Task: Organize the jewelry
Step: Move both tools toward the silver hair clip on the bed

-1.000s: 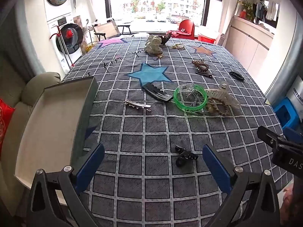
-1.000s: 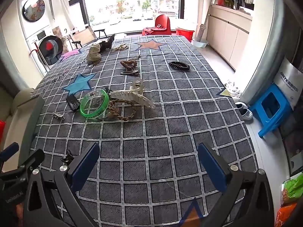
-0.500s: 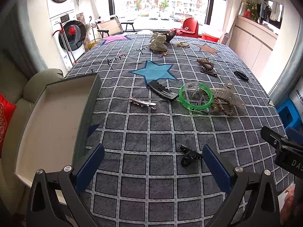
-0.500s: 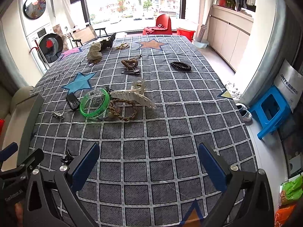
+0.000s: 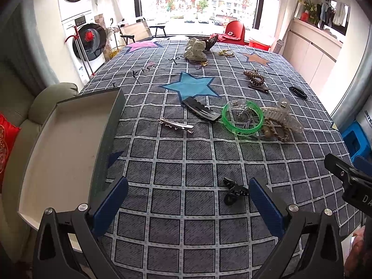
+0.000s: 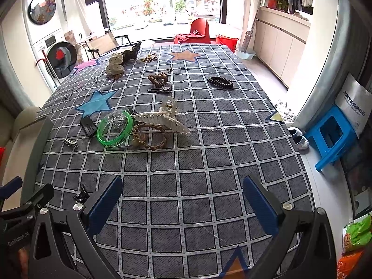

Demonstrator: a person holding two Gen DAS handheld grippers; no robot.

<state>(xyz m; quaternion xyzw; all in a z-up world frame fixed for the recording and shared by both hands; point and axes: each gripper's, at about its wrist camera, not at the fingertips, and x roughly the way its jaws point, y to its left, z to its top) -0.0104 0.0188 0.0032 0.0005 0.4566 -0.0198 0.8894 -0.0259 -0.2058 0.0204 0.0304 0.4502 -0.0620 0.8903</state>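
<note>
Jewelry and hair pieces are lying scattered on the checked surface (image 5: pixel 186 227). Left gripper (image 5: pixel 188 200) is hovering spread wide near the small black claw clip (image 5: pixel 234 190), probably because the open box (image 5: pixel 69 144) is waiting beside it; right gripper (image 6: pixel 182 200) is spread too, holding nothing.

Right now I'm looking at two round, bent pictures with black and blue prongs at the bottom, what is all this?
Those prongs are two hand-held grippers, each carrying a wide-angle camera that looks along its fingers. One picture comes from the left gripper, the other from the right gripper. Both are open and hold nothing. On the checked tablecloth lie hair accessories: a small black claw clip nearest the left gripper, a silver hair clip, a green bangle and a clear claw clip. An open box waits at the left.
</note>
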